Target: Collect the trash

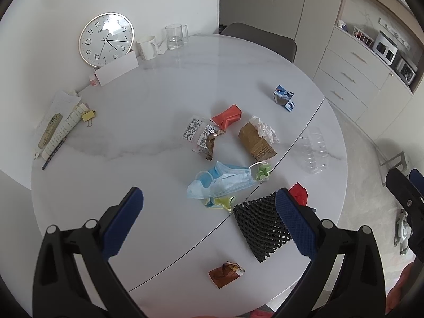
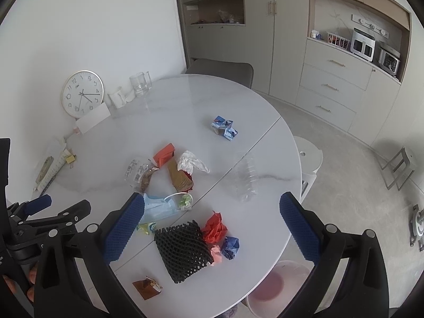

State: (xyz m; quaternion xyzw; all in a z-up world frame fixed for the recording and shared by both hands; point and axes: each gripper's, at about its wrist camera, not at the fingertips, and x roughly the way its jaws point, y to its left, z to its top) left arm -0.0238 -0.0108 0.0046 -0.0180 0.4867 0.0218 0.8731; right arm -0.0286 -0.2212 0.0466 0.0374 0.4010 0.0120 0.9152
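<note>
From the left wrist, the left hand-held gripper [image 1: 209, 206] hangs released above the counter [image 1: 132, 132], over the blue face mask [image 1: 220, 182] and black foam net [image 1: 261, 228]. The mask should be light and limp (pinch its bunched middle, not the loops).

From the right wrist, the right hand-held gripper [image 2: 212, 220] is likewise spread wide and empty; the pink bin [image 2: 275, 286], probably for trash, sits below the counter's edge.
</note>
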